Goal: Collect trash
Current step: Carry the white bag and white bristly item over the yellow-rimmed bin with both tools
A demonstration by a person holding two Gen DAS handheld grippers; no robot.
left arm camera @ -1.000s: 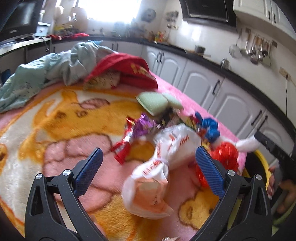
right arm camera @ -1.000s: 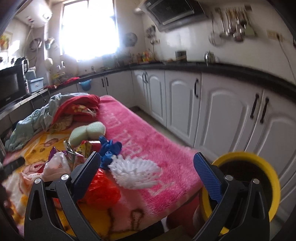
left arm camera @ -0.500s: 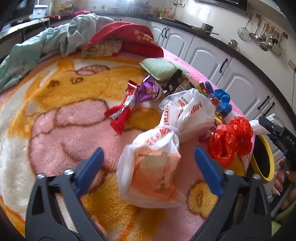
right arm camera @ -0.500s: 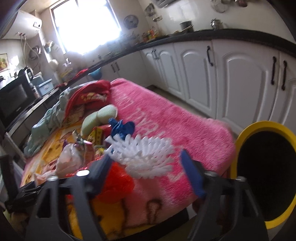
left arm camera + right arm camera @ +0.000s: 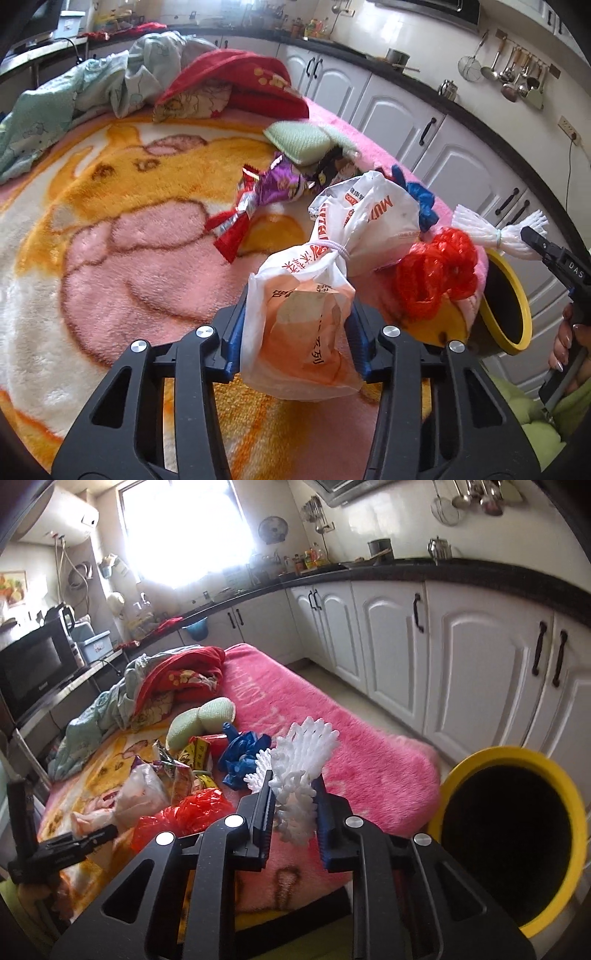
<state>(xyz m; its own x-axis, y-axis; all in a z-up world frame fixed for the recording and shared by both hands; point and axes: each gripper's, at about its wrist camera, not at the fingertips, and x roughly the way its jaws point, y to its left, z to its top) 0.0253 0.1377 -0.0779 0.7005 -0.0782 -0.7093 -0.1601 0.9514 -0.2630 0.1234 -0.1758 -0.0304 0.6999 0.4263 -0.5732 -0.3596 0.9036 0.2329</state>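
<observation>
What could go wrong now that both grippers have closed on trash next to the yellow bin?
The left gripper, jaws just closed, pinches only the loose bottom of the tied plastic bag; thin film might slip. The right gripper's white foam netting could drag the red bag beside it off the blanket edge, missing the yellow bin.

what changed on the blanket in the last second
Both tongs have just been closing: left tongs onto the tied white plastic bag, right tongs onto the white foam fruit net. Wrappers, red bag and yellow-rimmed bin stayed put.
</observation>
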